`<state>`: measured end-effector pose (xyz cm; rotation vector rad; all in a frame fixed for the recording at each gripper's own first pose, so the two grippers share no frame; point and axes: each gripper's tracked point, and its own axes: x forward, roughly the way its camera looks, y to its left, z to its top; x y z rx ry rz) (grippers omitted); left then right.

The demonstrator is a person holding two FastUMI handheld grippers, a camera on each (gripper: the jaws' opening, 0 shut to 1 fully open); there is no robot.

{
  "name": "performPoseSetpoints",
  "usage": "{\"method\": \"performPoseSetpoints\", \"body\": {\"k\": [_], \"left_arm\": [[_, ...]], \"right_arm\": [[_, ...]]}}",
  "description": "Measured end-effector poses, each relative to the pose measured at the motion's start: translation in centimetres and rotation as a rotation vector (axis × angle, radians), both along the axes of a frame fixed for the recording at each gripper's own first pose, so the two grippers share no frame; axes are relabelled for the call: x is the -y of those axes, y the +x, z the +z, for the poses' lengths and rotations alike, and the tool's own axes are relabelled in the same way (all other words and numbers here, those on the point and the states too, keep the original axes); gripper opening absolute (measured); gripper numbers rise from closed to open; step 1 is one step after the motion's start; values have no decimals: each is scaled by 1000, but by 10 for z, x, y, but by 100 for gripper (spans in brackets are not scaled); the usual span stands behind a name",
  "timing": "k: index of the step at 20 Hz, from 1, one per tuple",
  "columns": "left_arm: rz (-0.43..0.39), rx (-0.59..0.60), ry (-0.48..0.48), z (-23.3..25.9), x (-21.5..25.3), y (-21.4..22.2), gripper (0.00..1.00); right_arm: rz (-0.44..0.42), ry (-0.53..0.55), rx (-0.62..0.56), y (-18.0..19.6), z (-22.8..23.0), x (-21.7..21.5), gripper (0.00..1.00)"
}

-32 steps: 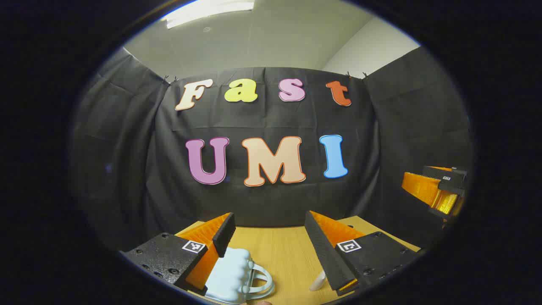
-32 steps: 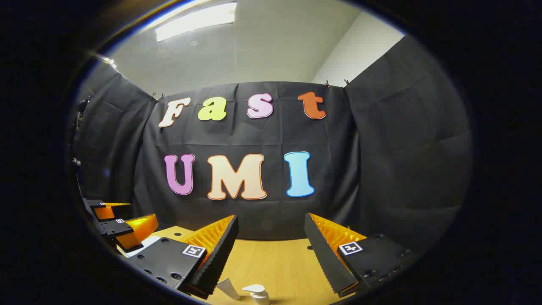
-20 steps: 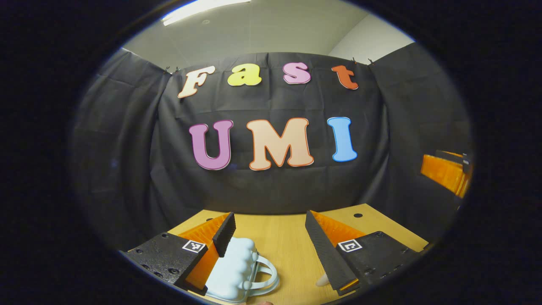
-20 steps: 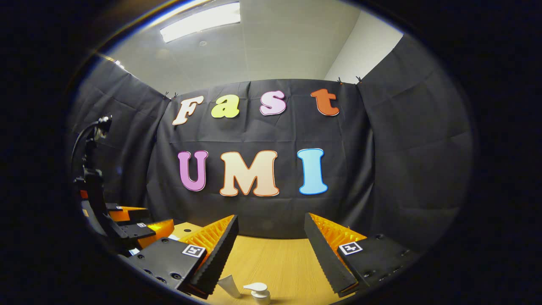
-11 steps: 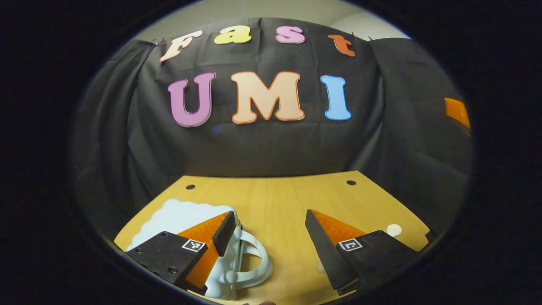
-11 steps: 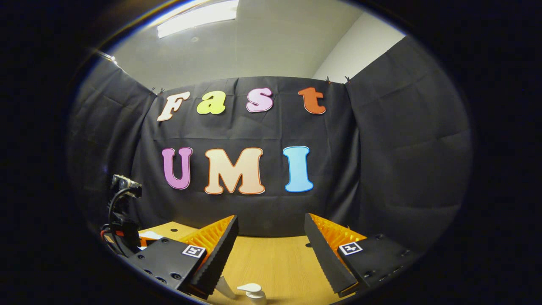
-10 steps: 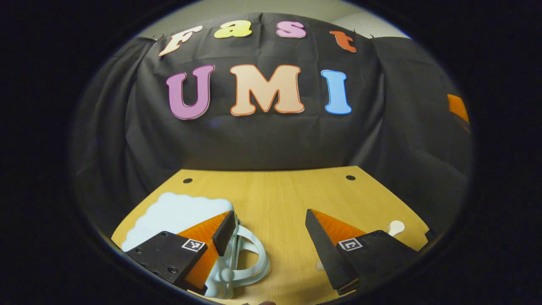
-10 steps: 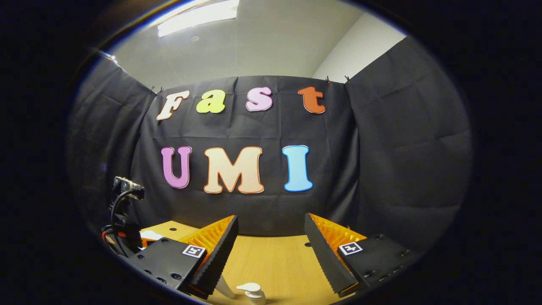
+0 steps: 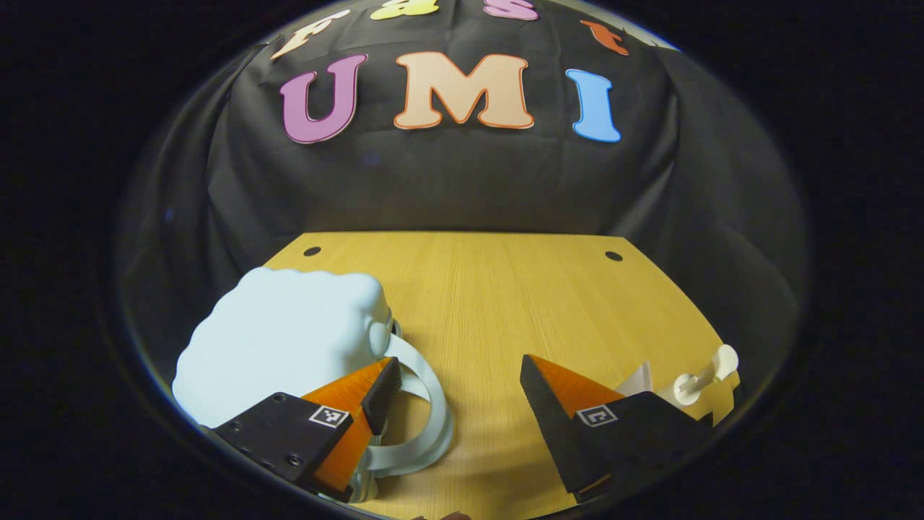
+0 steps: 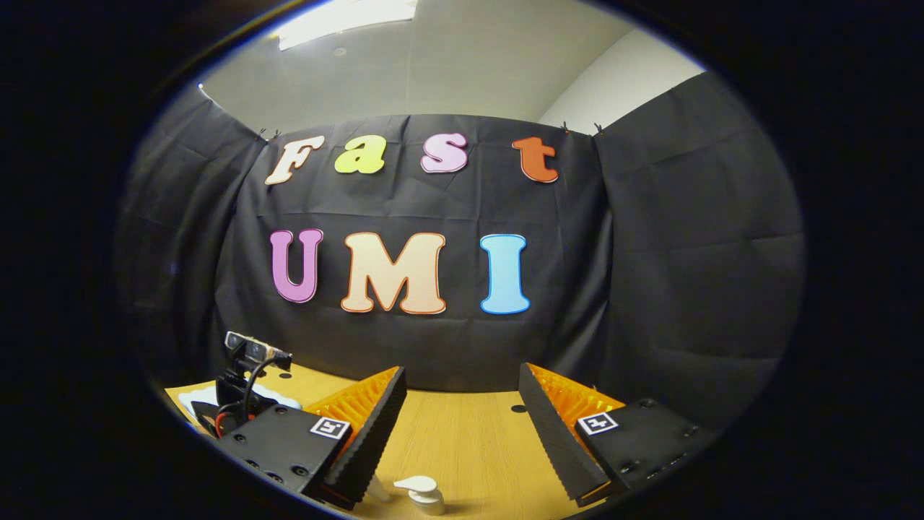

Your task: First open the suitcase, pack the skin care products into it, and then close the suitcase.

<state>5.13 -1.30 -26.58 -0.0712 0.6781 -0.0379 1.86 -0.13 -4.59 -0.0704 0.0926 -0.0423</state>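
Both tools are spread wide and hold nothing. The left tool has dipped toward the shut suitcase on the worktop, one finger at its handle: opening likely begins. The pump bottle waits under the right tool.

Left gripper has pitched down hard over the last second and a half: its view went from mostly wall to mostly table. The suitcase, earlier just a sliver by the left finger, now shows its whole closed lid, handle between the fingers. Pump bottle came into sight far right. Right gripper barely shifted; the left gripper's rear sits lower at its left edge.
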Motion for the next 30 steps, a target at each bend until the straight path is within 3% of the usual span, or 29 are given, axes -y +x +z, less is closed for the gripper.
{"method": "performPoseSetpoints", "body": {"k": [4, 6, 11, 13, 15, 17, 18, 22, 30], "left_arm": [[16, -114, -6, -31, 0, -5, 98], [23, -158, -31, -46, 3, -8, 93], [-13, -201, -52, -58, 10, -3, 93], [-16, -235, -45, -65, 4, -4, 80], [0, -244, 0, -70, -13, -4, 47], [-11, -270, -37, -71, -11, -6, 16], [-25, -277, -45, -72, -12, -6, 10], [-80, -248, -36, -59, -7, -6, 0], [-109, -141, -87, 18, -10, 3, 0]], "right_arm": [[5, -10, -14, 3, -4, -2, 98], [7, -18, -17, 3, -5, -3, 98], [12, -44, -21, 6, -7, -5, 99], [12, -49, -15, 5, -5, -6, 100], [10, -54, -8, 6, -4, -5, 99], [10, -54, -3, 5, -4, -6, 99], [10, -52, -3, 6, -5, -6, 99], [17, -40, -2, 6, -7, -10, 99], [46, -5, 8, 8, -8, -24, 99]]}}
